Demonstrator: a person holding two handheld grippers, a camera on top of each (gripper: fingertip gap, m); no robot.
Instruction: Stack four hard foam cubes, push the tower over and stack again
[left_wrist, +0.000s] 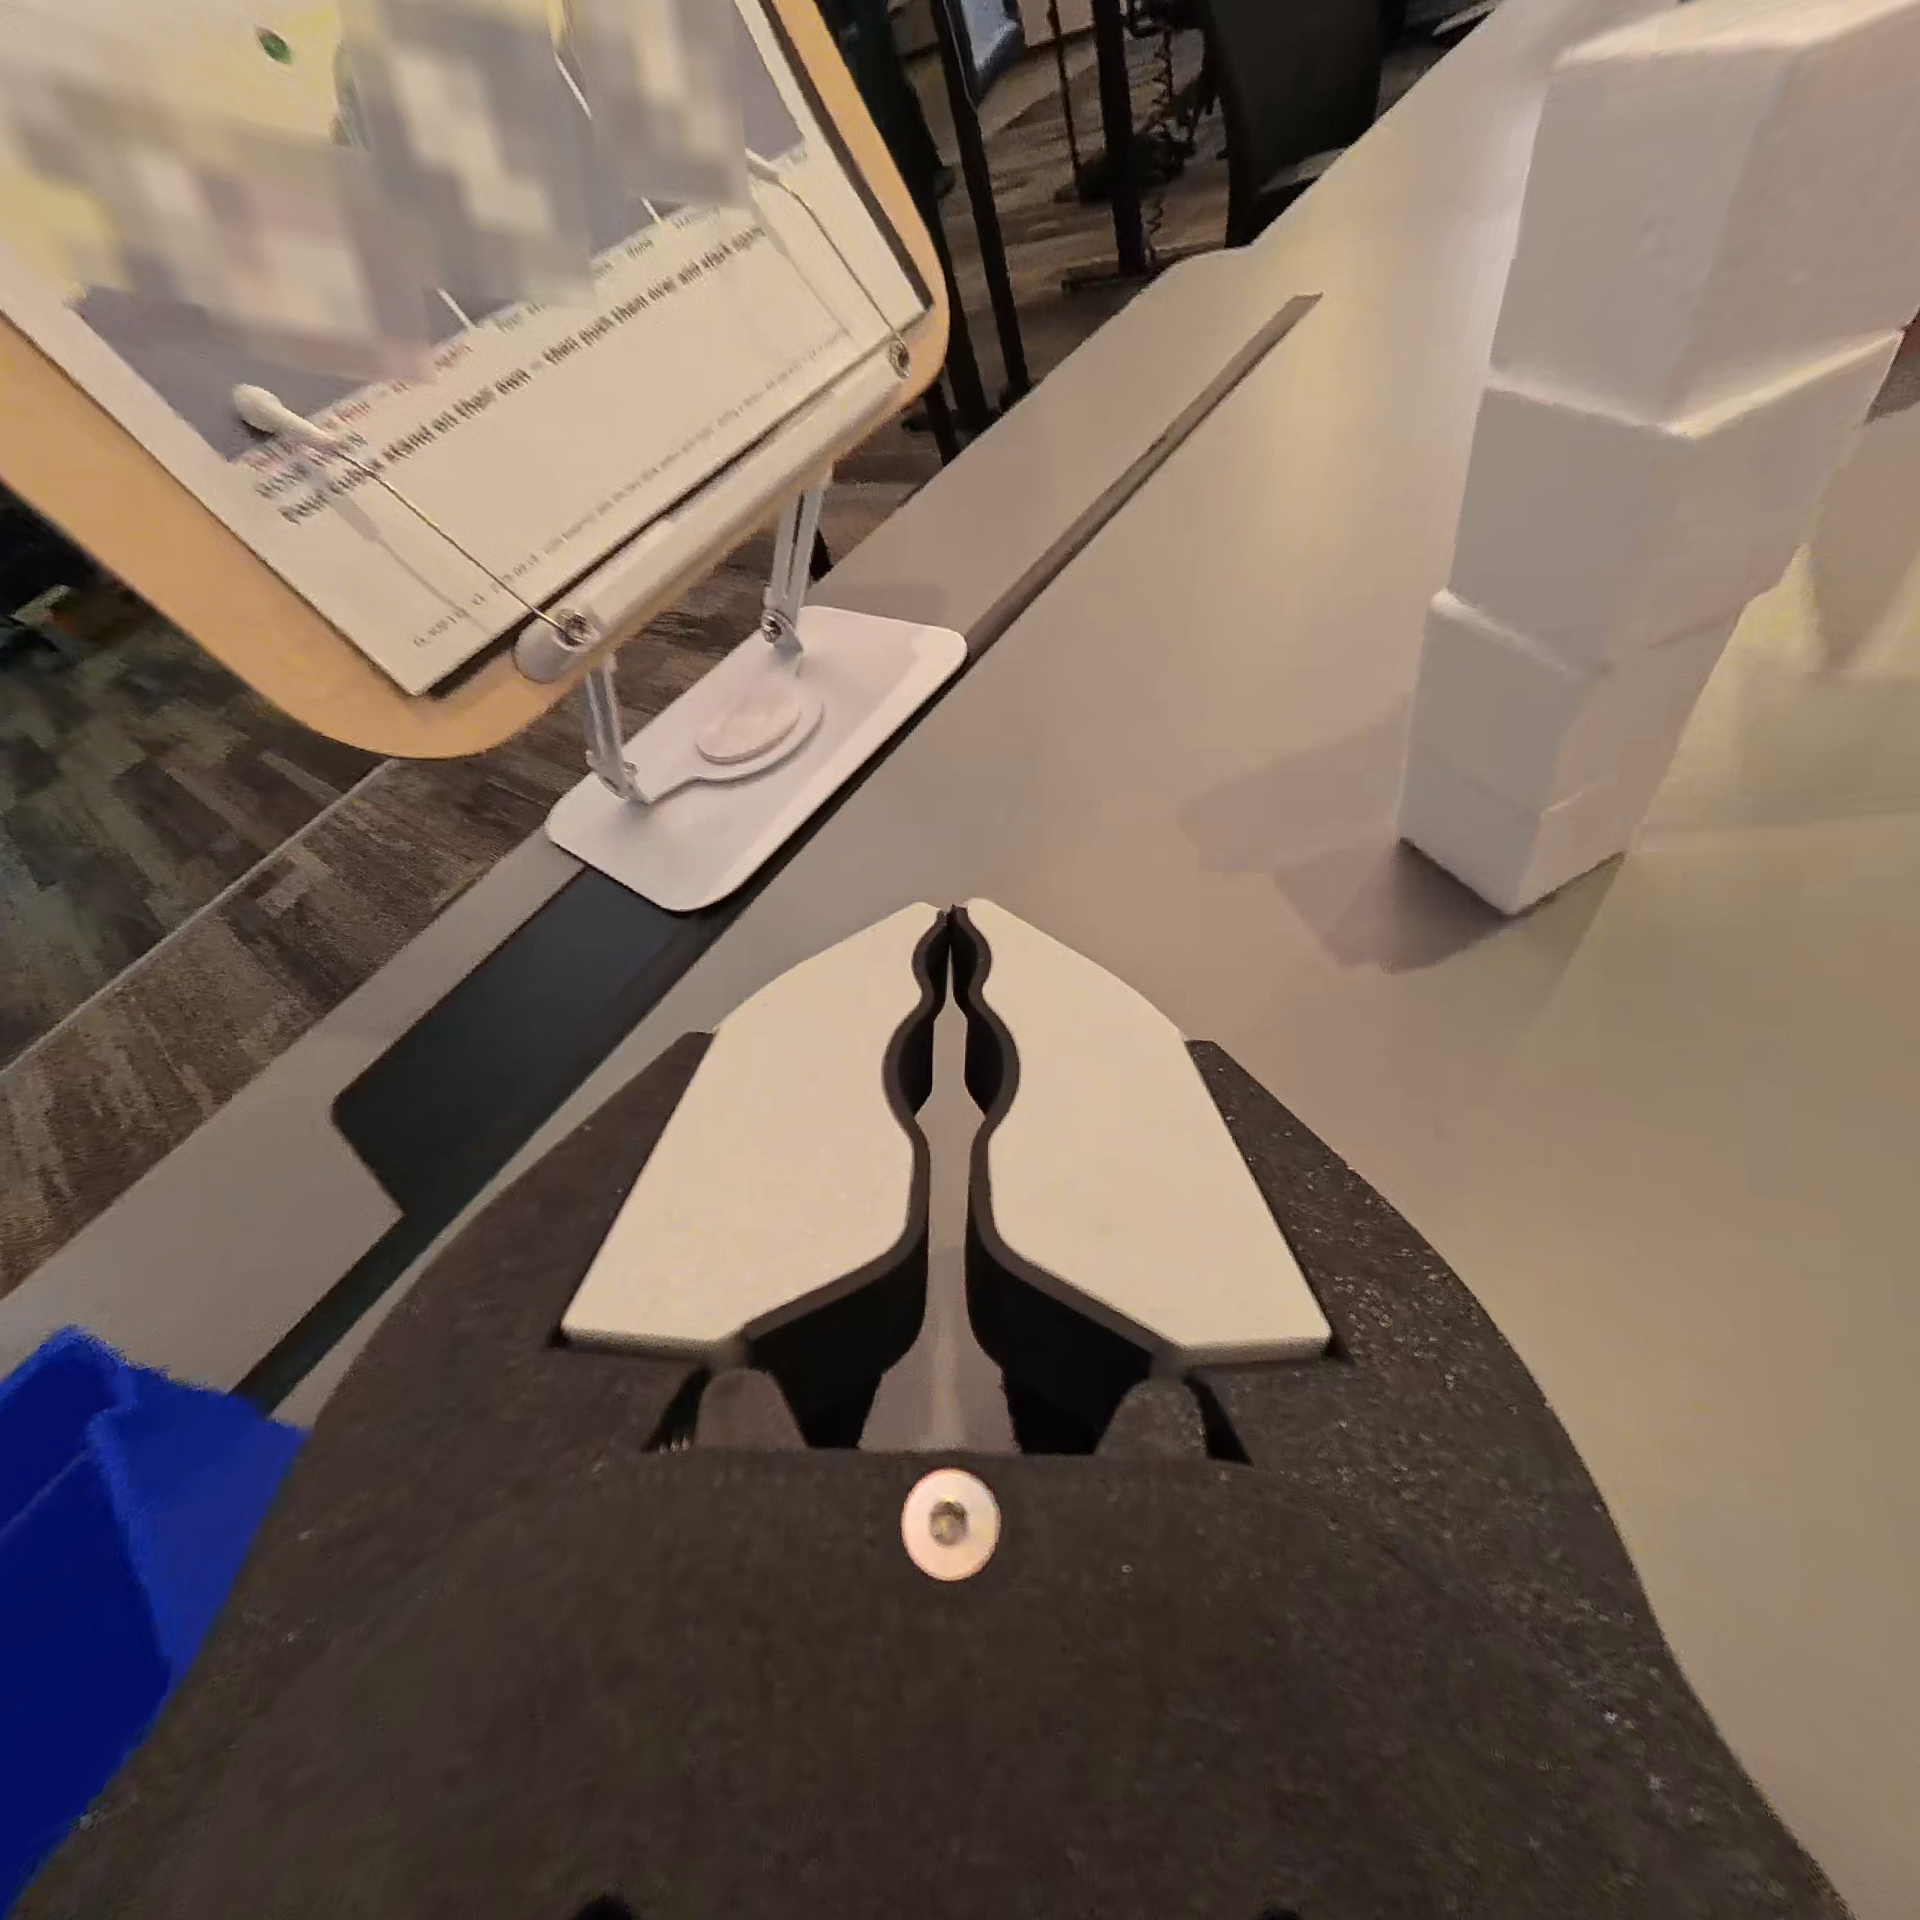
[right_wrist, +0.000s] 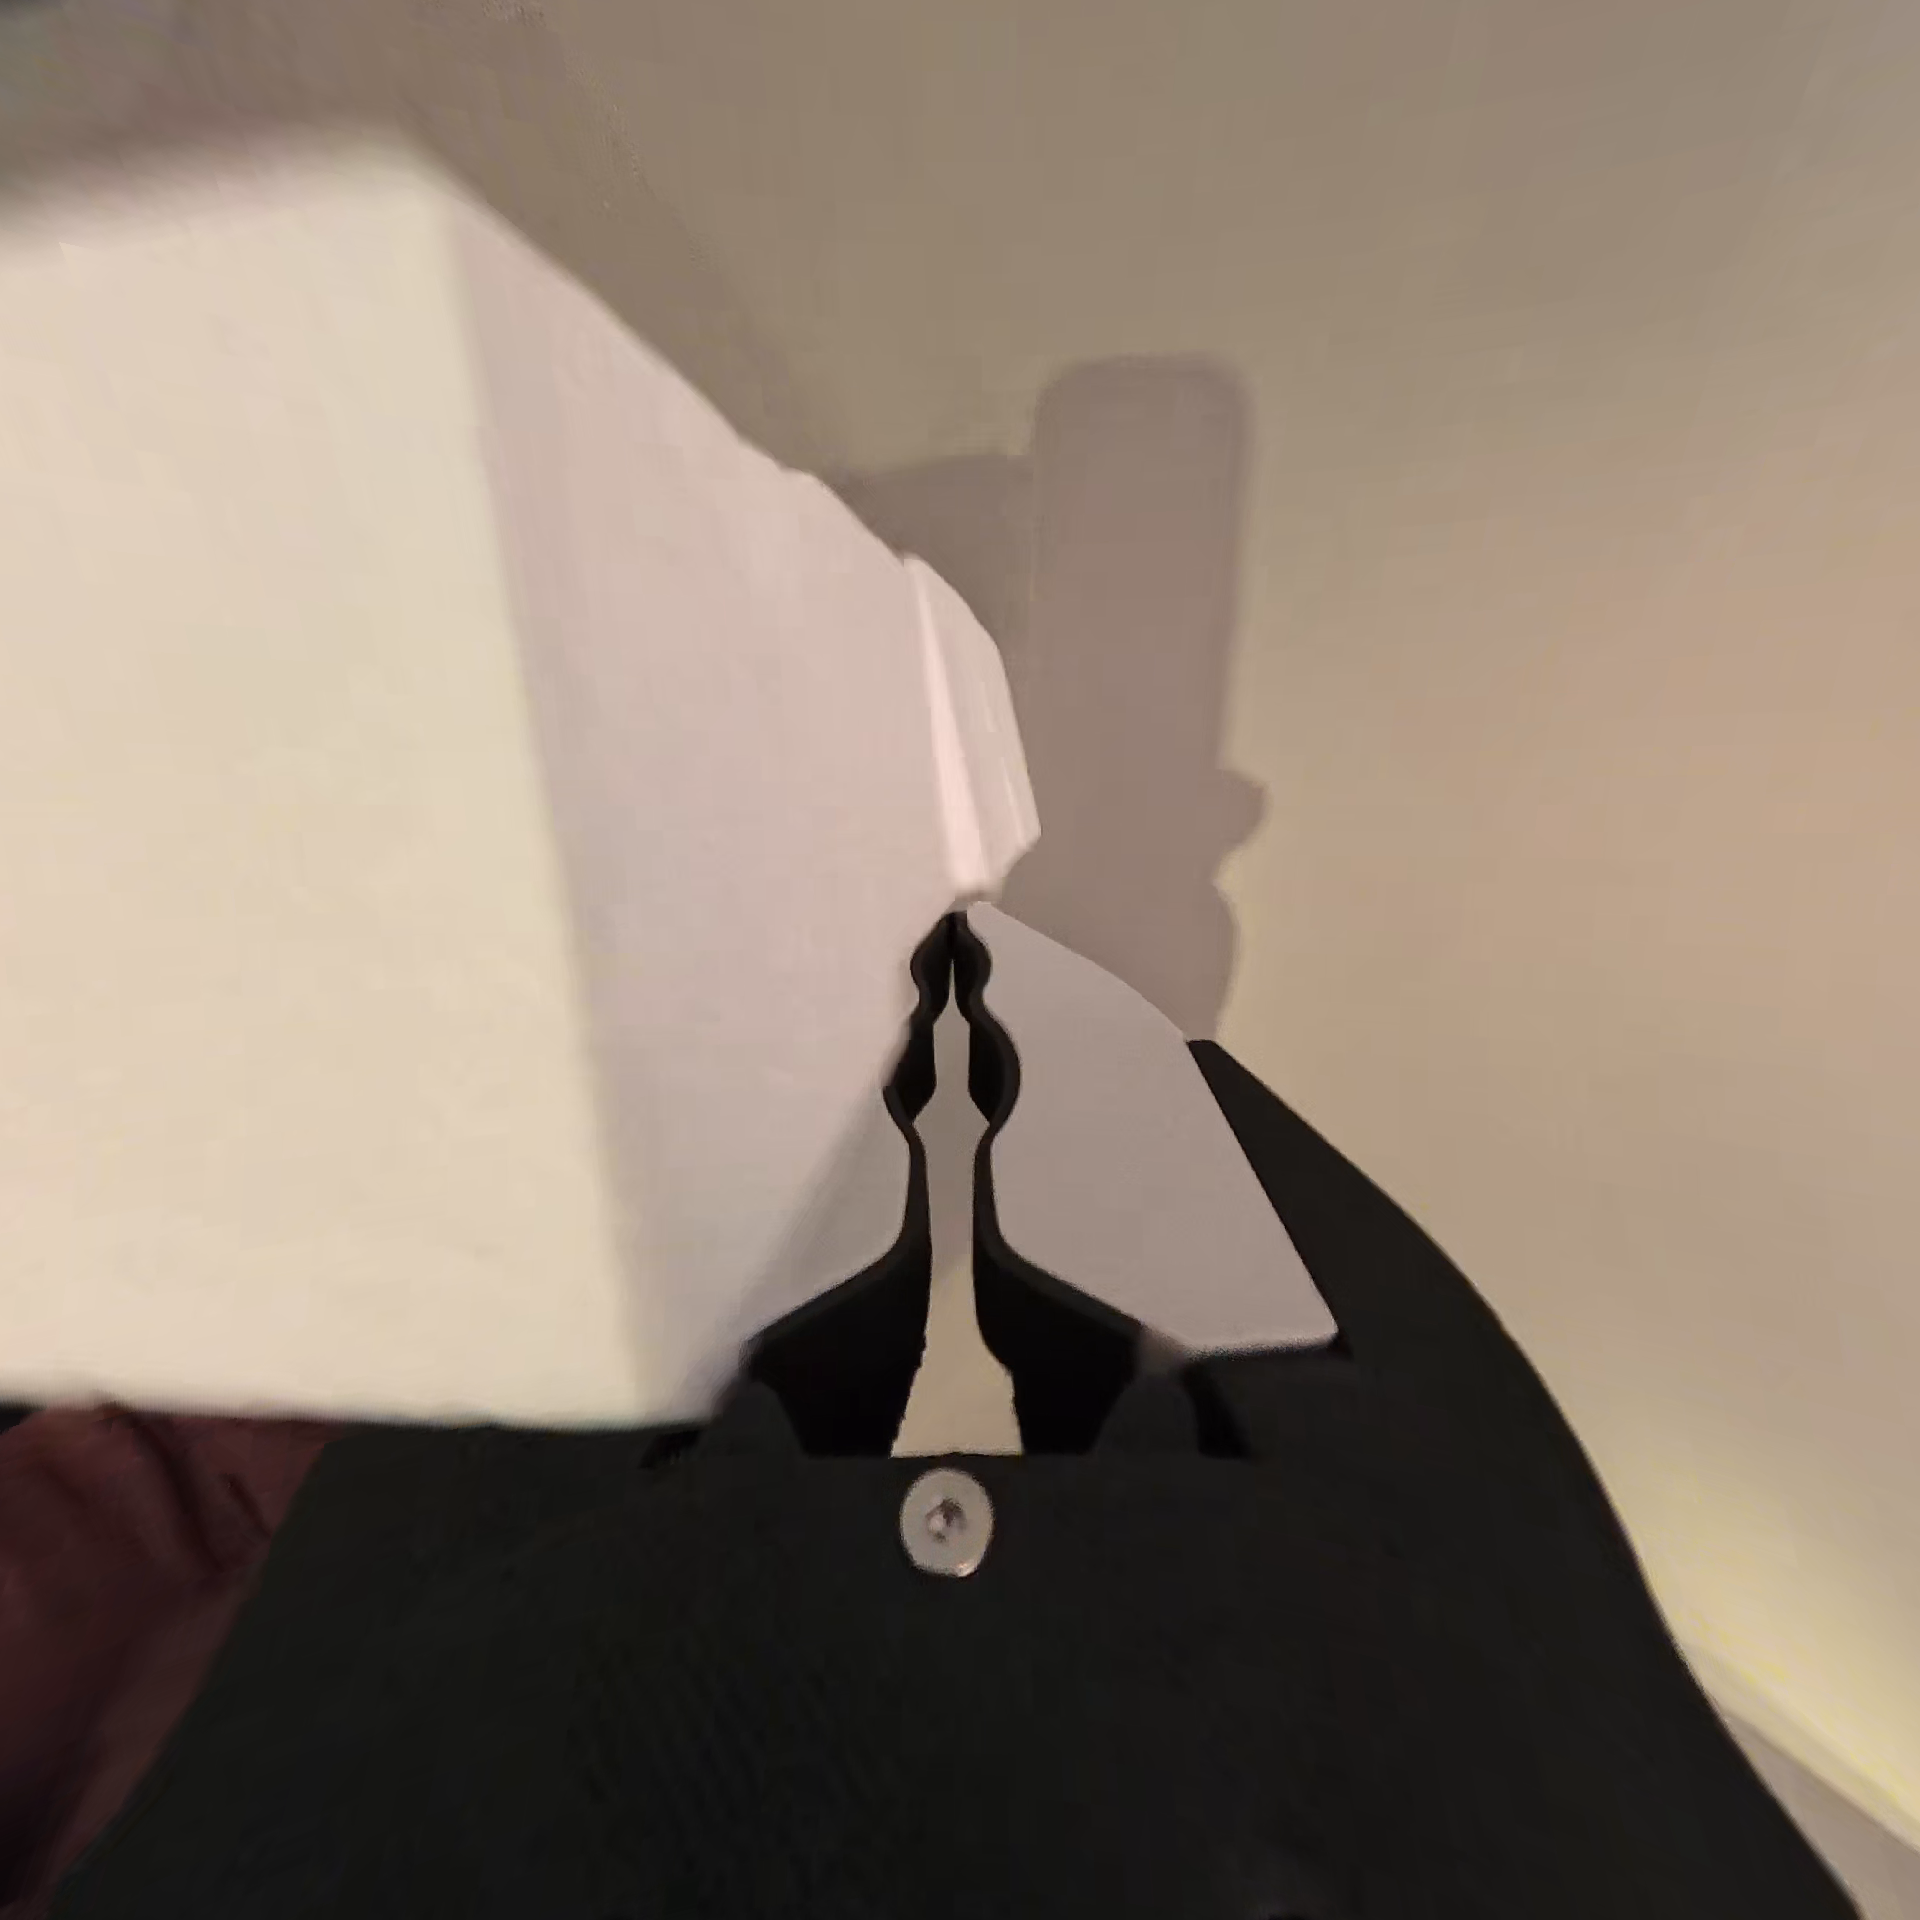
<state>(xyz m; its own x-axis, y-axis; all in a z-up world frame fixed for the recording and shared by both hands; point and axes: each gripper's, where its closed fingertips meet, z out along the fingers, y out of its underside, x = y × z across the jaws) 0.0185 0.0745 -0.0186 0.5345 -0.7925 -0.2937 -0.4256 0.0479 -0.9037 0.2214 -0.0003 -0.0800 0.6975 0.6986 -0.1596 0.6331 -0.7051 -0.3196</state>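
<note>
A tower of several white foam cubes (left_wrist: 1621, 436) stands on the grey table (left_wrist: 1195, 675) at the right of the left wrist view, its cubes slightly offset from one another. My left gripper (left_wrist: 953, 909) is shut and empty, low over the table, to the left of the tower's base and apart from it. In the blurred right wrist view the white foam tower (right_wrist: 312, 727) fills the left half and hides my left finger. My right gripper (right_wrist: 954, 920) is shut and empty, its left side right against the foam.
A tan-framed document holder (left_wrist: 468, 364) on a white stand (left_wrist: 758, 758) sits at the table's far edge, by a dark slot (left_wrist: 499, 1039). A blue object (left_wrist: 104, 1507) is at lower left. A dark red sleeve (right_wrist: 104, 1558) shows beside my right gripper. There is about 25 centimeters between the tips of the two grippers.
</note>
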